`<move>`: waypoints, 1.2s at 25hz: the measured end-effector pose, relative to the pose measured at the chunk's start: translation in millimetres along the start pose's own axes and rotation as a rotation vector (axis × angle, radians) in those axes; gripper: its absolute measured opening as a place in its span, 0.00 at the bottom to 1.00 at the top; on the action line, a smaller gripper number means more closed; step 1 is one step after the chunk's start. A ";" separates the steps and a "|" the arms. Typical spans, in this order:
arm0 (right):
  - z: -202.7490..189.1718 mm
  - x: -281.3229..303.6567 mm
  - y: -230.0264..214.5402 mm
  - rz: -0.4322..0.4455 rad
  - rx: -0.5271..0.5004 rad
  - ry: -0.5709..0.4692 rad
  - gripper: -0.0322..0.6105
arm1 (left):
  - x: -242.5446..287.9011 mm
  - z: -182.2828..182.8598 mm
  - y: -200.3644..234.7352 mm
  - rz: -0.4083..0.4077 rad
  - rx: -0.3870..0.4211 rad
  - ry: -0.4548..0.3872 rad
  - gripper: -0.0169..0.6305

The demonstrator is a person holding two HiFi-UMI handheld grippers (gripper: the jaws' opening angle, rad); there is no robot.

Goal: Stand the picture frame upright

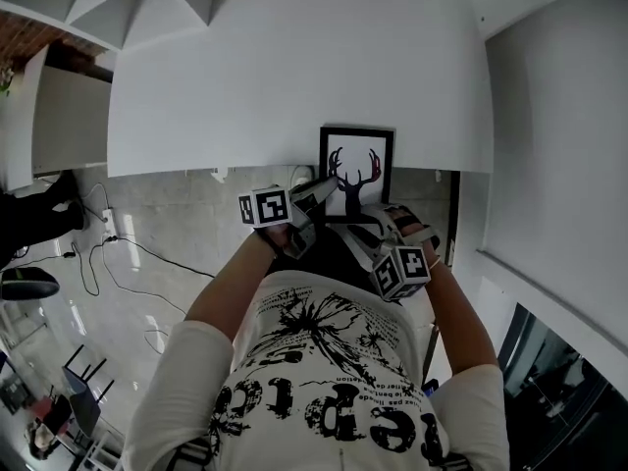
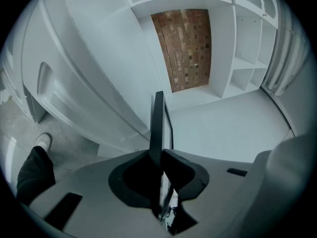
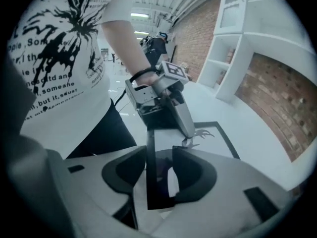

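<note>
A black picture frame (image 1: 356, 170) with an antler print on white rests at the near edge of the white table (image 1: 294, 67). I cannot tell how far it is tilted. My left gripper (image 1: 316, 196) is shut on its left side. In the left gripper view the thin black frame edge (image 2: 157, 128) is pinched between the jaws of the left gripper (image 2: 159, 155). My right gripper (image 1: 365, 226) is at the frame's near right corner. In the right gripper view the frame (image 3: 166, 137) has its dark border between the open jaws of the right gripper (image 3: 159, 152), with a gap at the right pad. Beyond it, the left gripper (image 3: 187, 139) holds the frame.
White shelving with a brick back wall (image 2: 183, 43) stands beyond the table. Grey floor with cables (image 1: 108, 253) lies to the left of the person. A shoe and dark trouser leg (image 2: 42, 142) show on the floor at the left. A white wall (image 1: 559, 165) runs along the right.
</note>
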State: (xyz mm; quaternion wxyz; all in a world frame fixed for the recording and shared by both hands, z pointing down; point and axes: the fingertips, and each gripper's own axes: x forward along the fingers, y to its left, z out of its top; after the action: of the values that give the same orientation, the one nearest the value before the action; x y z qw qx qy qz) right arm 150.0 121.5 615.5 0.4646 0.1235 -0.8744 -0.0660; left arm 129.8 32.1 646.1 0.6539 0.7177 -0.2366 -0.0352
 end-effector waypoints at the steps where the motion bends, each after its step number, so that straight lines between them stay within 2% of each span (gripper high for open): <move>1: -0.4 -3.8 -6.4 -0.013 0.064 -0.034 0.35 | -0.2 0.6 0.2 0.001 0.004 0.003 0.15; 3: -7.5 -12.5 -23.3 -0.029 0.299 -0.114 0.38 | -0.4 1.9 0.3 0.001 0.006 0.007 0.15; 6: -32.8 -25.1 -55.7 -0.025 0.787 -0.262 0.40 | 0.7 1.4 1.4 0.002 0.006 0.016 0.15; 8: -55.0 -32.4 -76.7 -0.041 1.077 -0.360 0.39 | 1.6 1.2 1.5 0.002 0.004 0.021 0.15; 10: -74.8 -34.1 -88.1 -0.045 1.274 -0.415 0.34 | 1.8 1.7 1.1 0.004 0.006 0.021 0.15; 12: -86.8 -28.8 -87.8 -0.008 1.384 -0.421 0.32 | 1.2 2.1 0.6 0.006 0.009 0.020 0.15; 15: -90.5 -15.9 -81.3 0.084 1.466 -0.433 0.35 | 1.2 2.0 1.0 0.007 0.013 0.028 0.15; 18: -87.4 -5.1 -78.1 0.154 1.480 -0.437 0.32 | 3.5 1.9 1.4 0.004 0.028 0.037 0.15; 21: -84.9 -2.4 -76.6 0.192 1.461 -0.444 0.20 | 6.9 -0.1 1.3 0.002 0.063 0.039 0.15; 30: -84.9 -2.0 -73.1 0.231 1.434 -0.384 0.20 | 6.1 0.3 -5.6 0.024 0.129 0.065 0.15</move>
State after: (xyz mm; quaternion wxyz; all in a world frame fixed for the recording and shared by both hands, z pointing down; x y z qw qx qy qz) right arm 232.7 51.8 644.6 0.1134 0.2895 -0.7762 0.5485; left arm 136.7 29.7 642.3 0.6139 0.7563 -0.2257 0.0111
